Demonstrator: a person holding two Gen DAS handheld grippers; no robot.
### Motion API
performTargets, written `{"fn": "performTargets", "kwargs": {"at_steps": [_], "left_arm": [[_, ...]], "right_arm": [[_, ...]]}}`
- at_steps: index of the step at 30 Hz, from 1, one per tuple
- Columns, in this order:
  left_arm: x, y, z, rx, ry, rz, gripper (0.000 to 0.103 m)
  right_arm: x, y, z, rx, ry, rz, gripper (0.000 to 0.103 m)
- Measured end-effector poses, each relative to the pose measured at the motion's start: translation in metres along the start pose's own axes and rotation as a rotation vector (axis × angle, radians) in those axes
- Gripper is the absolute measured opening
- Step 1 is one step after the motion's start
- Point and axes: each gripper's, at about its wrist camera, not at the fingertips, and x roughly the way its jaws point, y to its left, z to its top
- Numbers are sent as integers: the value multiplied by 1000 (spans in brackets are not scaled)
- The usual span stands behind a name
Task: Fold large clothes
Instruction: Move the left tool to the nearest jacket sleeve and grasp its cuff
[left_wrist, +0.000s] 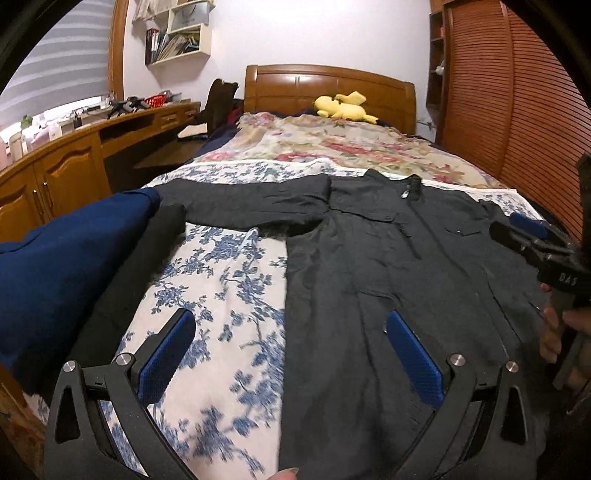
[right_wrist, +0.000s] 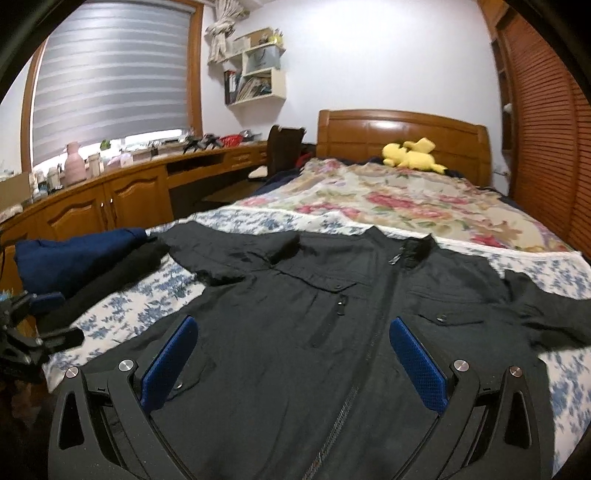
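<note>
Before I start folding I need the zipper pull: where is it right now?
In the right wrist view the zipper pull sits at the black jacket's collar, upper centre, beyond the open right gripper.

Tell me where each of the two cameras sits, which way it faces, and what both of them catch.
Left wrist: rides the left gripper, facing up the bed toward the headboard, over the black jacket's left edge; its open blue pads, a fingertip and the right gripper show.
Right wrist: rides the right gripper, facing the same way, centred over the jacket's zipper; its open pads and the left gripper at the left edge show.
Shared: jacket, yellow plush toy, folded navy garment, headboard.
</note>
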Motion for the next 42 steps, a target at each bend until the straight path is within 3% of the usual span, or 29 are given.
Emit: {"fn": "performTargets", "kwargs": {"at_steps": [8, 15, 24, 31, 39, 41, 42], "left_arm": [[40, 25, 27, -14, 43, -30, 103], [96, 51, 54, -24, 103, -21, 103], [178, 77, 81, -92, 209, -18, 78], [220, 94, 95, -217, 259, -6, 62], [250, 97, 105, -262, 294, 11, 60], [256, 97, 106, -279, 302, 11, 56], [259, 96, 108, -287, 305, 17, 48]], "right_arm": [[30, -17, -27, -12, 135, 34, 103], [24, -26, -26, -4, 149, 41, 103], [41, -27, -20, 17, 165, 47, 103], [40, -19, -20, -4, 152, 38, 103], [43, -16, -21, -17, 146, 38, 103], [43, -16, -22, -16, 146, 38, 103], [43, -16, -22, -16, 146, 38, 103]]}}
